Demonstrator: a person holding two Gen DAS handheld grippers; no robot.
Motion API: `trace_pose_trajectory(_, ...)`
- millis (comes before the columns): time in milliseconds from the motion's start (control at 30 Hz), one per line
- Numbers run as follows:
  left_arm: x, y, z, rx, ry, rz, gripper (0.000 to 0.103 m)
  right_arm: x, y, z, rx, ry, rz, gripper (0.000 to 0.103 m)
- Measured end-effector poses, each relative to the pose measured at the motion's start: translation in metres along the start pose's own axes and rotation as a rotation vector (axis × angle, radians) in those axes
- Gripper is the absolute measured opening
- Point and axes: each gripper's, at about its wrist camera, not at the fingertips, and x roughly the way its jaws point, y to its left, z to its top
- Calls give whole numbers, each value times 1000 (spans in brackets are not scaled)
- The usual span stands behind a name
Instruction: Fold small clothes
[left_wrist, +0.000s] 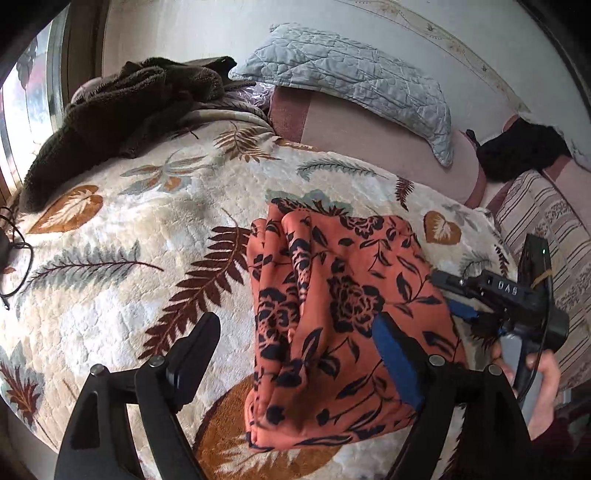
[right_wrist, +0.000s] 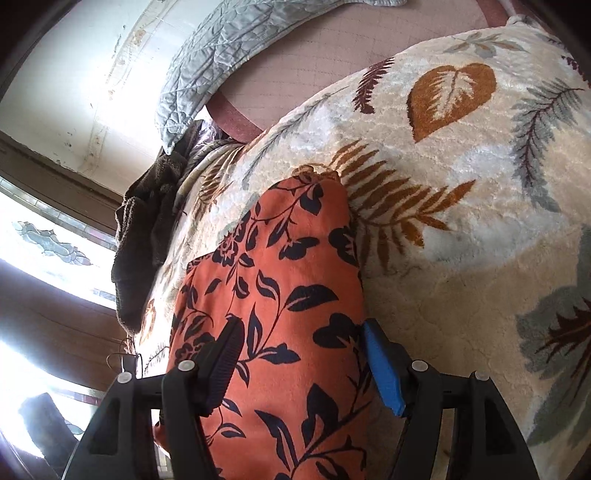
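While both the left gripper (left_wrist: 295, 354) and right gripper (right_wrist: 301, 363) stand released around the folded orange floral cloth (left_wrist: 332, 314), lift clear without snagging it.

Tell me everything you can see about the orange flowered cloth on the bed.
The orange cloth is soft fabric printed with dark navy flowers and leaves. It lies bunched in loose lengthwise folds on the leaf-patterned blanket. The left gripper stands open over it, apparently not pinching it. The right gripper straddles one end, jaws apart; whether its pads press the cloth is unclear.
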Motion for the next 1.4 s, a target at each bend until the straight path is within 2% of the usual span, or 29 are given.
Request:
trace_pose_trajectory(100,34,13,18,-107,100,-35,87,4,-3,11,13,-8,28,69)
trace_pose_trajectory(233,79,29,13,-235,219,-67,87,17,-8,25,19,6,25,69)
trace_pose_trajectory(367,113,30,-3,-239,313,-33,87,37,-8,32,1,56,5,69)
trace_pose_trajectory(467,115,21,-2,-194,299,-45,87,56,-11,31,9,118,8,69)
trace_pose_trajectory(533,117,18,-3,-187,284,-71,85,59,-7,30,-19,112,19,65)
trace_pose_trajectory(567,116,15,-3,-179,270,-88,80,59,-3,29,-37,105,13,58)
trace_pose_trajectory(600,115,13,-3,-172,264,-114,67,57,1,28,-55,94,5,46)
trace_pose_trajectory(633,116,11,-2,-167,257,-117,64,55,6,27,-79,79,-7,39)
trace_pose_trajectory(700,114,7,-2,-150,241,-125,58,47,15,25,-126,40,-19,33)
trace_pose_trajectory(800,110,3,1,-146,210,-165,47,35,22,23,-151,-12,-16,30)
trace_pose_trajectory(867,107,-8,3,-128,194,-190,44,25,25,25,-154,-44,-15,29)
trace_pose_trajectory(1033,112,-47,7,-65,206,-287,43,-15,10,30,-146,-137,-64,29)
trace_pose_trajectory(1100,123,-61,6,-46,235,-265,45,-23,-7,36,-101,-141,-86,29)
trace_pose_trajectory(1133,128,-57,5,-43,251,-228,47,-19,-17,40,-68,-109,-81,29)
trace_pose_trajectory(1167,134,-57,5,-42,264,-189,49,-11,-27,42,-35,-67,-73,32)
trace_pose_trajectory(1200,138,-55,5,-51,277,-178,55,1,-34,43,-11,-27,-91,33)
trace_pose_trajectory(1267,142,-47,7,-89,305,-194,64,16,-40,45,19,22,-148,44)
trace_pose_trajectory(1300,142,-44,7,-98,310,-201,66,15,-39,47,24,20,-132,50)
trace_pose_trajectory(1400,139,-43,7,-83,299,-192,69,-3,-29,49,17,-52,-113,59)
